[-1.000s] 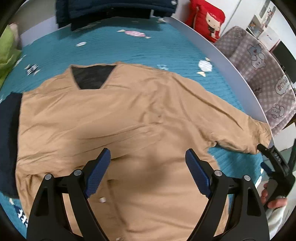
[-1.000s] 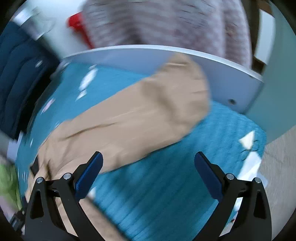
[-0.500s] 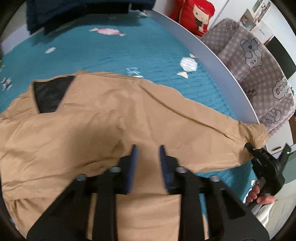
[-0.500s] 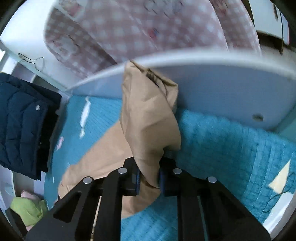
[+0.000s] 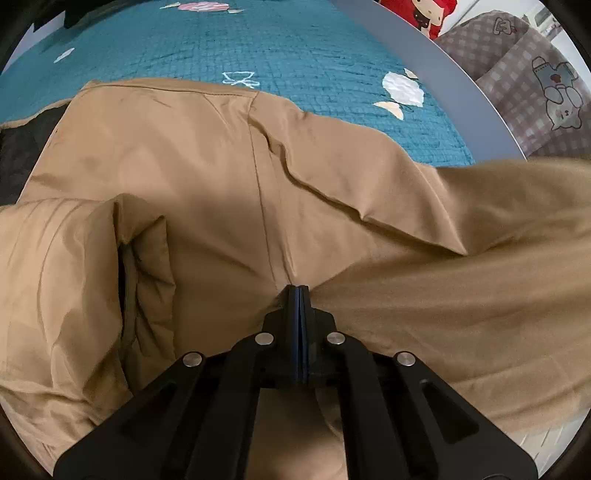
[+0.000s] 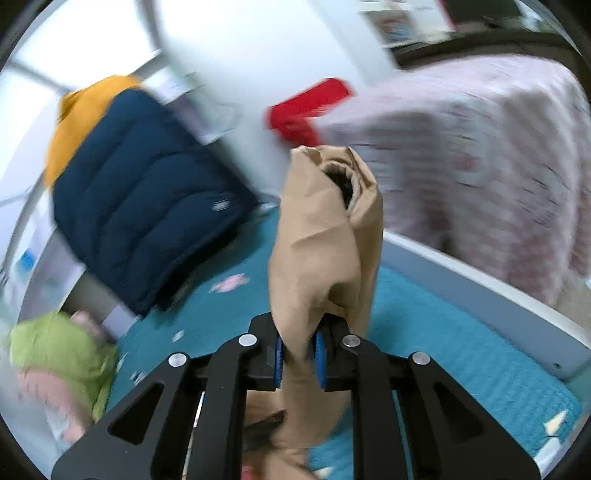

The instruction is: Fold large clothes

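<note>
A large tan jacket with a dark lining lies spread on the teal bedspread. My left gripper is shut on a pinch of the jacket's fabric near the armpit seam. Its right sleeve sweeps blurred across the right of the left wrist view. My right gripper is shut on that sleeve near the cuff and holds it lifted above the bed, cuff opening upward.
A dark blue puffer jacket and a yellow garment hang at the bed's head. A green item lies at the left. The white bed rail and a checked chair cover border the right side, with a red doll.
Both grippers were open, then closed on the jacket: the left on the body fabric, the right on the sleeve. The right has lifted the sleeve off the bed.
</note>
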`<act>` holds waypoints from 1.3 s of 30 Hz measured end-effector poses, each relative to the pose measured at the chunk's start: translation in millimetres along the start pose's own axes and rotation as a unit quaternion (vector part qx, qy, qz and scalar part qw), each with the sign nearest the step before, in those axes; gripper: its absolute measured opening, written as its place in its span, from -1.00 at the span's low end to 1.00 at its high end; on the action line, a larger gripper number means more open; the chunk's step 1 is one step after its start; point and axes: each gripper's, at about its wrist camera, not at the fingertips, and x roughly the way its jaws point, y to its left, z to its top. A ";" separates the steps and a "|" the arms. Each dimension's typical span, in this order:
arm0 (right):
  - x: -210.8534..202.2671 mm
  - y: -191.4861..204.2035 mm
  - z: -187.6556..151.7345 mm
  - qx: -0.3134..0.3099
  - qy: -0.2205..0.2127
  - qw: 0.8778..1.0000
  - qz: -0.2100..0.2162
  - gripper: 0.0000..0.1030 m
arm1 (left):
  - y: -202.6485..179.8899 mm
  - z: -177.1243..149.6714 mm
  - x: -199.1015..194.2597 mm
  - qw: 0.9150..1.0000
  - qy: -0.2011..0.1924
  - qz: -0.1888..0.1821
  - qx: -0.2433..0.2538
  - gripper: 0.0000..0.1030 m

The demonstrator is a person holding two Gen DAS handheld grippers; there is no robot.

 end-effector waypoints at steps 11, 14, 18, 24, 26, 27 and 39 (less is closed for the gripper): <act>21.7 158.0 -34.4 -0.123 0.035 0.988 0.087 -0.76 | 42.1 -11.3 -124.9 0.998 -0.056 0.007 0.012 -0.93; 28.6 190.9 -51.6 -0.151 0.054 0.982 0.098 -0.76 | 90.3 -22.9 -166.3 0.995 -0.081 0.047 -0.014 -0.92; 41.8 229.1 -88.3 -0.172 0.090 0.973 0.122 -0.76 | 163.5 -42.0 -212.6 0.988 -0.113 0.079 -0.068 -0.93; 84.7 277.8 -163.7 -0.210 0.170 0.954 0.125 -0.76 | 265.2 -90.4 -271.5 0.968 -0.140 0.136 -0.159 -0.92; 103.1 287.0 -187.3 -0.216 0.198 0.948 0.122 -0.74 | 293.5 -108.0 -283.9 0.959 -0.147 0.153 -0.187 -0.92; 115.0 291.3 -203.8 -0.221 0.215 0.944 0.120 -0.69 | 301.8 -113.6 -287.8 0.956 -0.148 0.159 -0.197 -0.92; 117.6 291.6 -225.9 -0.211 0.257 0.927 0.174 0.41 | 340.3 -143.5 -305.8 0.942 -0.149 0.175 -0.246 -0.92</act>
